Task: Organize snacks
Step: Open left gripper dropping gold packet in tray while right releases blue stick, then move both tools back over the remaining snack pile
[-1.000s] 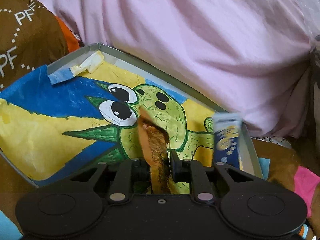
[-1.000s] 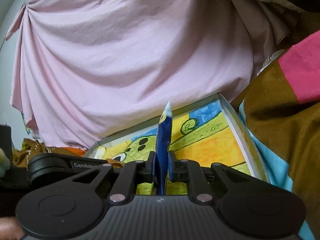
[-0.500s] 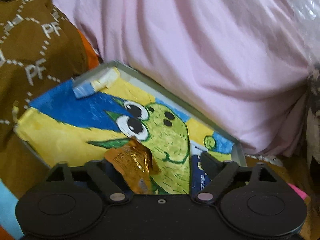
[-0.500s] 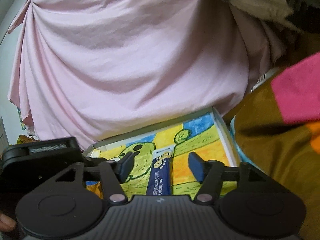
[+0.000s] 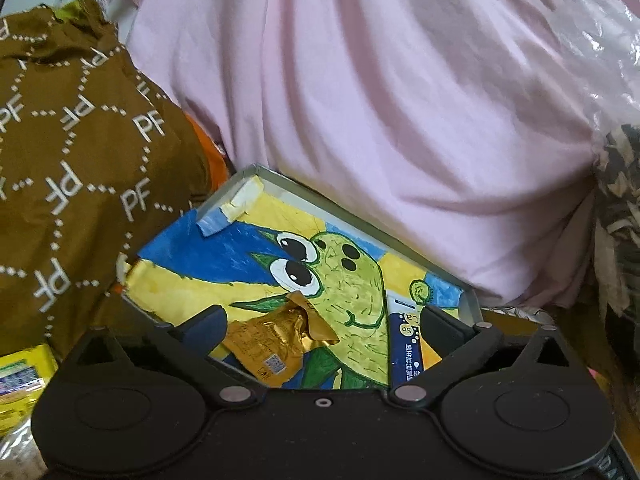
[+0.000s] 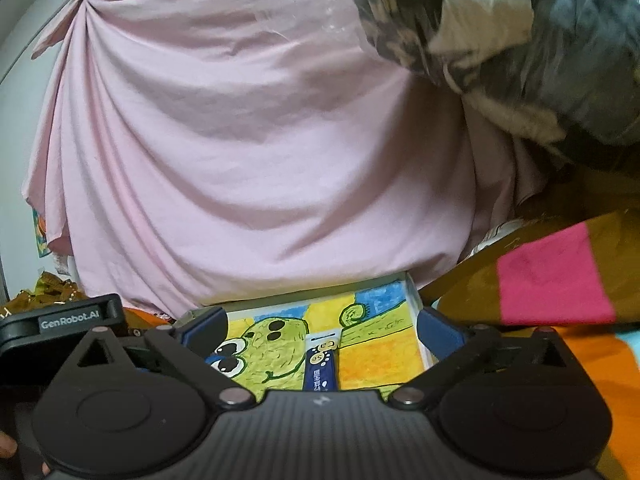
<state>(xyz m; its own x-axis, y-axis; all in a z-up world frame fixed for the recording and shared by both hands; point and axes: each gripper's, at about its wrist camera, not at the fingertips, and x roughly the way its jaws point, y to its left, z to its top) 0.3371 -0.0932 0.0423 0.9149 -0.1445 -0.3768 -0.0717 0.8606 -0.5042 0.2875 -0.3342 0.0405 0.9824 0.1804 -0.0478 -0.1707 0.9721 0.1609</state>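
Both claws are spreading, jaws opening with nothing pinched. Left gripper [image 5: 320,320] is pitched down over the shallow grey tray lined with a green cartoon drawing [image 5: 352,210]; a crinkled gold foil snack packet [image 5: 276,340] lies loose between its fingers, by the tray's near edge, touching neither pad. Right gripper [image 6: 320,332] points level at the same tray [image 6: 414,292]; a dark blue snack bar wrapper [image 6: 322,364] lies flat between its fingers, toward the tray's right edge, free of both pads. Readable text: "GenRobot.AI" on the left gripper body in the right view, "PF" repeated on the brown patterned cloth [image 5: 80,160]. Only the left view shows the gold packet; the blue bar [image 5: 406,344] shows in both.
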